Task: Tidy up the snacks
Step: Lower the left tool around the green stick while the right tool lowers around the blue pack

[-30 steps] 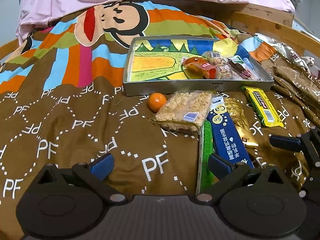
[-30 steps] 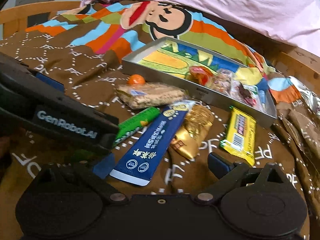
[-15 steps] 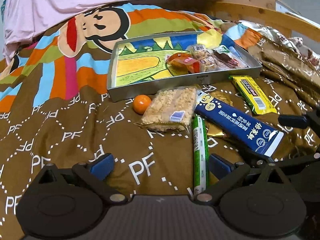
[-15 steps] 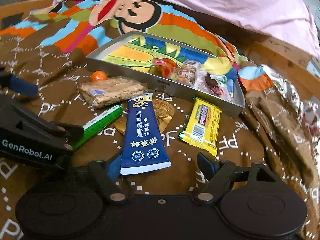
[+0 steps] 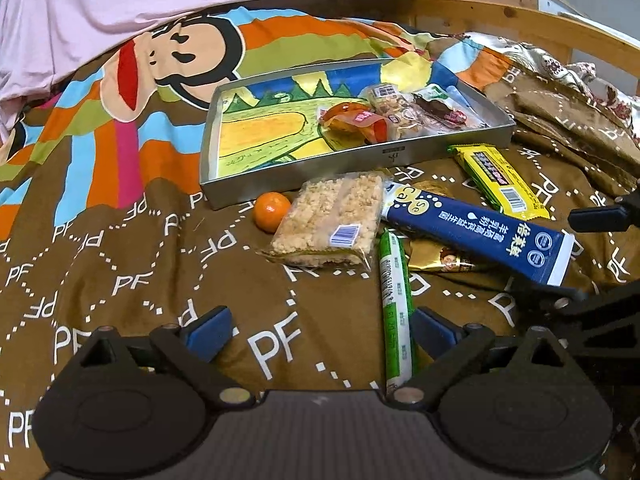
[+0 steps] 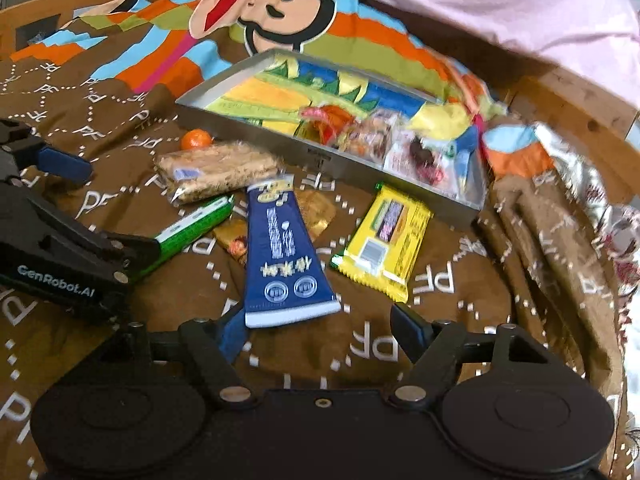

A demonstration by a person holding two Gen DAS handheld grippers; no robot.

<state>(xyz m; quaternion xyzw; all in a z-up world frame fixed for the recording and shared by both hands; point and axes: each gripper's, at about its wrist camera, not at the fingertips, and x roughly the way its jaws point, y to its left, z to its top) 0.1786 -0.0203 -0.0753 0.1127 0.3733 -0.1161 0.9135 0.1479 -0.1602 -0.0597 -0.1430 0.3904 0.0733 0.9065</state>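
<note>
Brown PF-print bed cover [image 5: 132, 264] fills both views. We see the blue sachet [image 6: 282, 256] at frame centre, near end just by the right hand-held gripper [image 6: 320, 332], jaws closing, nothing pinched. Beside it: yellow bar [image 6: 384, 240], green stick [image 5: 394, 300]. Metal tray [image 5: 412, 156] upper centre. Left hand-held gripper [image 5: 320, 332] released, empty.

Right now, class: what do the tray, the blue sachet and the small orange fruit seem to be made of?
Tray: looks like metal, matt grey, with thin straight walls and a printed picture inside.
Blue sachet: seemingly glossy plastic or foil film, flat, with a crimped white end.
Orange fruit: apparently real citrus peel with a slight shine, though it could be an imitation.
</note>
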